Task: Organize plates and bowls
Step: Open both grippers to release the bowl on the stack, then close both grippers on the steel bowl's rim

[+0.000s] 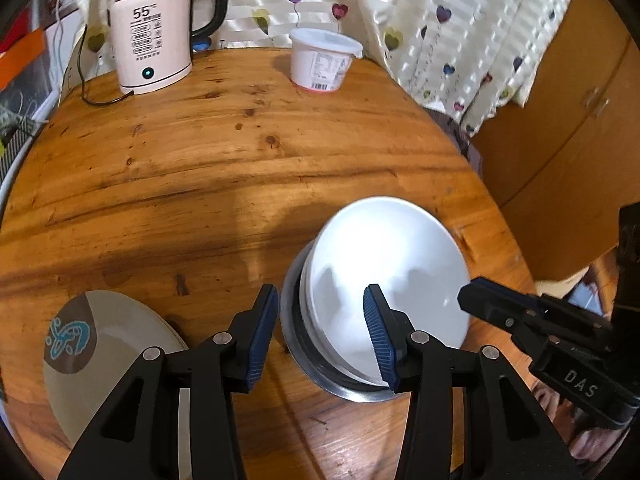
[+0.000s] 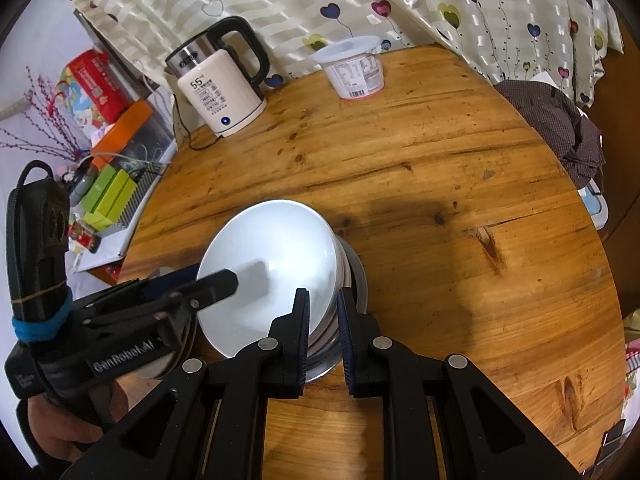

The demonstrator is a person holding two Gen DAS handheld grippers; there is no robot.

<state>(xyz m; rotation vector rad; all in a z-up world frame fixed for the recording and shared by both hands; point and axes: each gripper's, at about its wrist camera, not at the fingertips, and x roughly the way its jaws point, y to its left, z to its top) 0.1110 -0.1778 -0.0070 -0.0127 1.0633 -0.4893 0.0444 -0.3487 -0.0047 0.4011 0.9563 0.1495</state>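
Right gripper pinches the white bowl's rim.

Lighting: warm, moderately bright indoor. Glare: white bowl overexposed. Shadows: soft, on wooden table. Distortion: strong fisheye curvature, dark vignetted corners. Blur: slight at edges.

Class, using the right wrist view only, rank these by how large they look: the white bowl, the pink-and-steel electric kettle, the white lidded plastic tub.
1. White bowl, though it is nearest the camera.
2. Pink-and-steel electric kettle.
3. White lidded plastic tub.
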